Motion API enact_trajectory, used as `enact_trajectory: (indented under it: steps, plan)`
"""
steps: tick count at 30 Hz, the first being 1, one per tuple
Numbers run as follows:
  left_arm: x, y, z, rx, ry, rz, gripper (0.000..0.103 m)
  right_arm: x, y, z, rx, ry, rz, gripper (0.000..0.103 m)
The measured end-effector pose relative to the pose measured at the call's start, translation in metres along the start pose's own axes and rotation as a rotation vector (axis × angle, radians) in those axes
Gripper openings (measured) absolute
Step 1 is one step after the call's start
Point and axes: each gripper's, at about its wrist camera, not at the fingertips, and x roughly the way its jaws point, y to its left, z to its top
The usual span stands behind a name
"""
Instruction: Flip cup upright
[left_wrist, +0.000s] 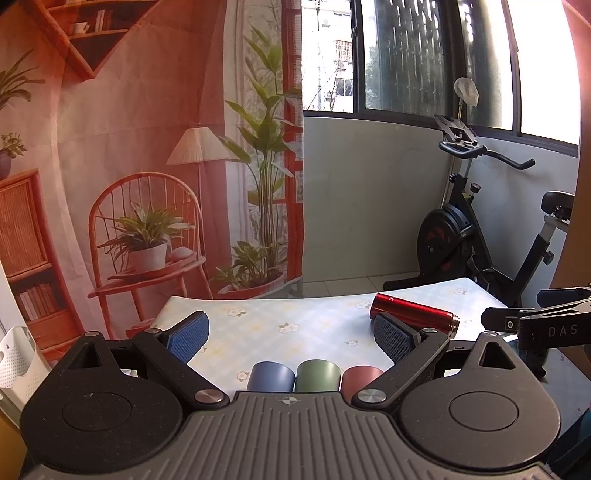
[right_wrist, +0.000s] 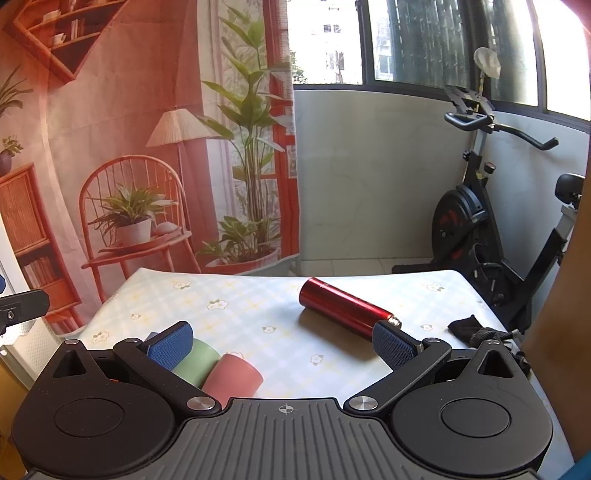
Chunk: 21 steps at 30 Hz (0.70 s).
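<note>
Three cups stand upside down in a row near the table's front edge: a blue cup (left_wrist: 270, 376), a green cup (left_wrist: 318, 376) and a pink cup (left_wrist: 360, 377). In the right wrist view the green cup (right_wrist: 195, 362) and pink cup (right_wrist: 232, 378) show, with the blue one mostly hidden behind the left finger. A red flask (left_wrist: 413, 314) (right_wrist: 345, 306) lies on its side further back. My left gripper (left_wrist: 291, 336) is open and empty above the cups. My right gripper (right_wrist: 282, 343) is open and empty, to the right of the cups.
The table carries a pale checked floral cloth (left_wrist: 295, 317). A black cloth (right_wrist: 472, 328) lies at its right edge. An exercise bike (right_wrist: 491, 221) stands behind on the right, a printed backdrop (left_wrist: 147, 147) on the left. A white basket (left_wrist: 14, 354) is at far left.
</note>
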Motion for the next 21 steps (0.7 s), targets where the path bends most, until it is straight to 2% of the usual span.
enact_trajectory:
  steps: [21]
  plan:
    - [-0.0057, -0.0014, -0.0009, 0.001, -0.012, 0.000, 0.097, -0.0033, -0.0001, 0.0015, 0.002, 0.000, 0.000, 0.103]
